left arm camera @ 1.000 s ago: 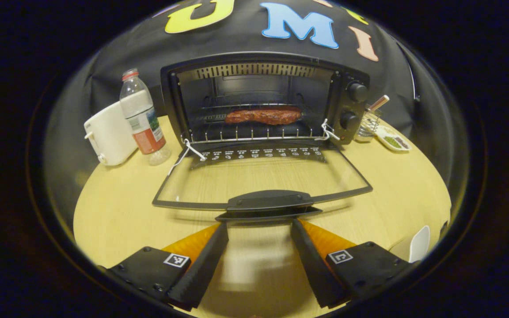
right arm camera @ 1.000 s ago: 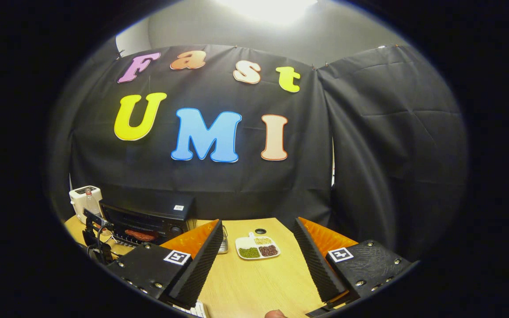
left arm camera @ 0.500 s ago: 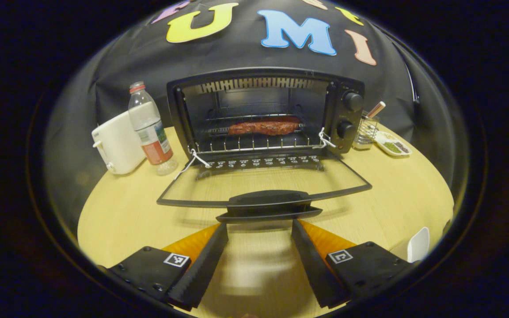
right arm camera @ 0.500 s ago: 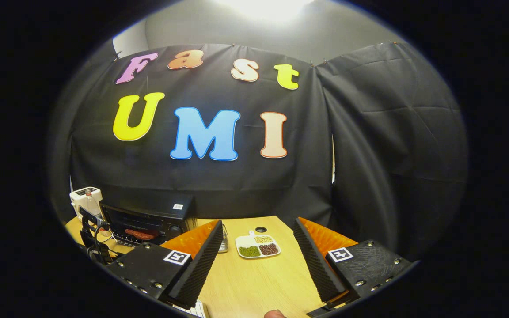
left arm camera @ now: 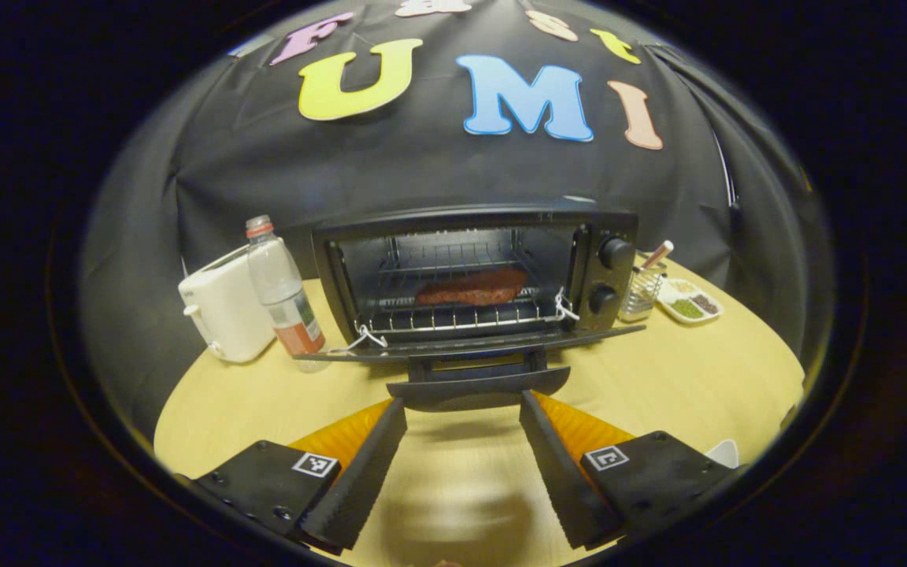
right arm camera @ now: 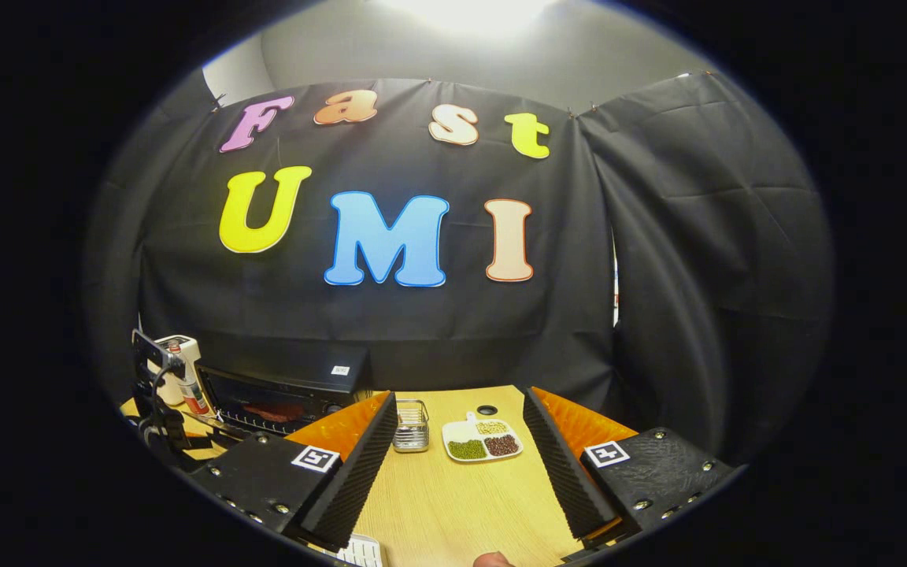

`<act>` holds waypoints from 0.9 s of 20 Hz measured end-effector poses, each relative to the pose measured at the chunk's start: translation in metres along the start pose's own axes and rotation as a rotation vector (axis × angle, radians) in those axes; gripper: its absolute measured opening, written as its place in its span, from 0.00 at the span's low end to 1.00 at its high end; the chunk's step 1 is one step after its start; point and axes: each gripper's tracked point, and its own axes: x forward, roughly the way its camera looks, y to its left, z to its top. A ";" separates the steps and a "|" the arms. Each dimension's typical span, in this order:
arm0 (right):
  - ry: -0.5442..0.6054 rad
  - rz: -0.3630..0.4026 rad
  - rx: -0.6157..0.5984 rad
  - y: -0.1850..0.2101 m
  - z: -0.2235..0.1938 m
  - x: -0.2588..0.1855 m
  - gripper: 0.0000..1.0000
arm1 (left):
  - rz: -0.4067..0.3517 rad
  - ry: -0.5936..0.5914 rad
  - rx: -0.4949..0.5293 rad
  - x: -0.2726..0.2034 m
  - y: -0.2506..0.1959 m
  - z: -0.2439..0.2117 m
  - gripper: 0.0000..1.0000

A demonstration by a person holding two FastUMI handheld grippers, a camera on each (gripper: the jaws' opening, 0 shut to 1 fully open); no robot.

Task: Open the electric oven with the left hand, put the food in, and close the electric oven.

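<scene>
Inside the oven (left arm camera: 473,272), reddish-brown food (left arm camera: 472,287) on the rack; door (left arm camera: 469,345) lowered.

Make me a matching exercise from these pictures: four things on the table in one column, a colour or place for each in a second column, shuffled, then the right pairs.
Things:
1. meat
2. toaster
3. oven door handle
4. divided dish

Descriptions:
A. white, left of the bottle
B. just ahead of the left gripper
C. on the rack inside the oven
D. holds green and brown grains

Pairs: 1-C, 2-A, 3-B, 4-D
</scene>
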 end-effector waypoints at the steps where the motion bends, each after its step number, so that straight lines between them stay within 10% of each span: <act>1: 0.003 0.000 0.001 0.000 -0.001 0.002 0.98 | 0.000 -0.013 0.000 0.001 0.000 0.003 1.00; 18: 0.036 -0.023 0.026 -0.010 -0.008 -0.004 0.98 | -0.001 -0.170 -0.016 -0.006 0.004 0.089 1.00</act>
